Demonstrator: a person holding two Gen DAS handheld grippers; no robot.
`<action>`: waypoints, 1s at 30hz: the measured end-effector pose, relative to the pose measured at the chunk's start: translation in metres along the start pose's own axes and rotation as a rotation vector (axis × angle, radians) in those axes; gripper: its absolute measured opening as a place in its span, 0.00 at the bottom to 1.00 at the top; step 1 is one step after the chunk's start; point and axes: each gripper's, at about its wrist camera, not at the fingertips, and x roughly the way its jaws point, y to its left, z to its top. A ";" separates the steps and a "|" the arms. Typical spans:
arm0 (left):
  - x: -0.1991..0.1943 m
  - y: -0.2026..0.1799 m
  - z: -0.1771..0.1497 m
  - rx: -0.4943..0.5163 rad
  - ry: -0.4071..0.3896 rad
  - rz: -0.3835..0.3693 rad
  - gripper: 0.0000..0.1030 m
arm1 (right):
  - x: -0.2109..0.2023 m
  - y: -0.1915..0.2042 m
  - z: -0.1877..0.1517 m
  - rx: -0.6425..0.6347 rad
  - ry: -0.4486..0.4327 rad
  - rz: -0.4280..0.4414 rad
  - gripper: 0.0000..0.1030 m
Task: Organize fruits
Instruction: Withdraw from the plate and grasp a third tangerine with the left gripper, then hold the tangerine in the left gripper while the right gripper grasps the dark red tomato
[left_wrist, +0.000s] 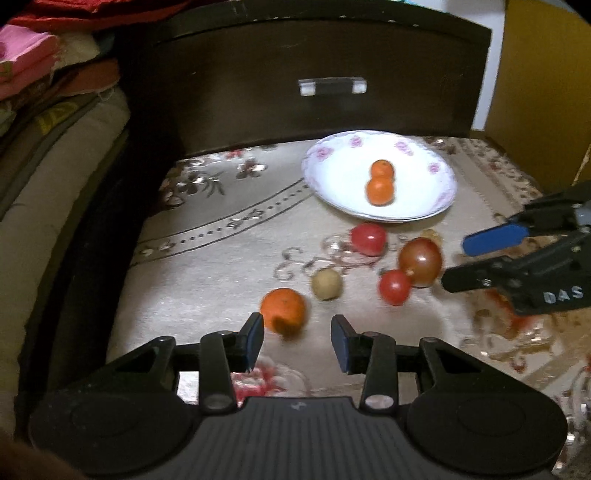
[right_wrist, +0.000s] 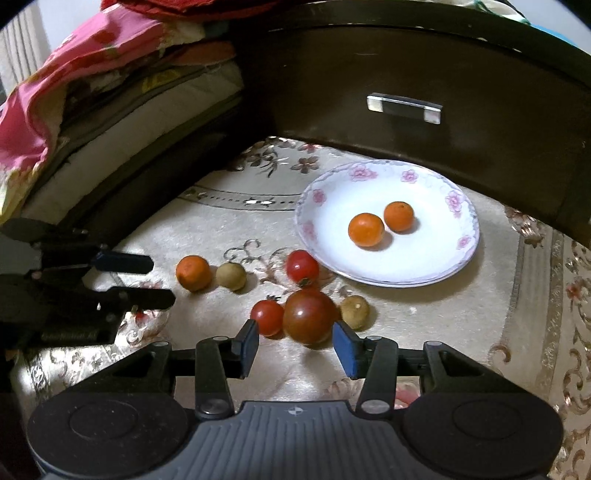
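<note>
Honestly, from the left wrist the left gripper (left_wrist: 297, 341) sits spread and empty just short of the loose orange (left_wrist: 283, 311), which could roll off the rug if nudged. From the right wrist, the right gripper (right_wrist: 295, 347) is spread, empty around the big tomato (right_wrist: 309, 320); the small tomato (right_wrist: 267, 317) touching it could get bumped, far from the plate (right_wrist: 436, 275).

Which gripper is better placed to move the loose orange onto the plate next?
Left. The left gripper is open with the loose orange just ahead of its fingertips. The right gripper, also empty, faces the large dark tomato instead. The plate holds two oranges.
</note>
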 end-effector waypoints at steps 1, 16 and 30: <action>0.002 0.001 0.000 0.005 -0.003 0.003 0.44 | 0.001 0.001 -0.001 -0.006 0.001 -0.003 0.41; 0.044 0.002 -0.001 0.035 0.033 0.032 0.39 | 0.016 -0.004 -0.004 -0.049 0.005 0.006 0.42; 0.042 0.000 -0.002 0.035 0.039 -0.011 0.39 | 0.039 -0.009 0.007 -0.109 -0.012 0.029 0.44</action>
